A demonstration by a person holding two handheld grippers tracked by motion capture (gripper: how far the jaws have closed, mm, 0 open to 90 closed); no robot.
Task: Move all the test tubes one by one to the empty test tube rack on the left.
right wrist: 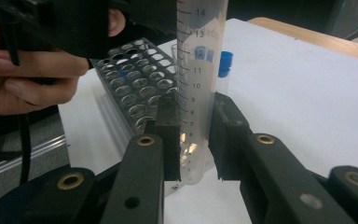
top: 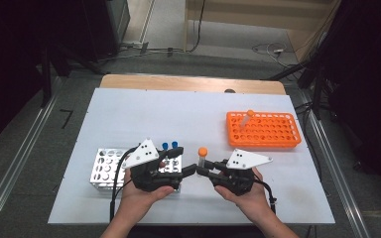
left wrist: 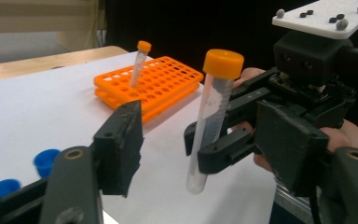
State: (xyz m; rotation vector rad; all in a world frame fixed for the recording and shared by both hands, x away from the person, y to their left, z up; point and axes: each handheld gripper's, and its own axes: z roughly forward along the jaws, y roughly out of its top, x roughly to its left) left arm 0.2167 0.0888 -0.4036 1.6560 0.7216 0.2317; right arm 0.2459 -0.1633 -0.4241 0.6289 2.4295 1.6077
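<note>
The clear plastic orange-capped tube (top: 202, 157) is pinched upright by the right tongs (top: 203, 171); the left tongs (top: 188, 171), spread and empty, are just beside it.

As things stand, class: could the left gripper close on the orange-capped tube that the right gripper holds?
Probably yes. The tube stands upright in the right gripper, and the left gripper has its open jaws either side of it, nothing between.
</note>
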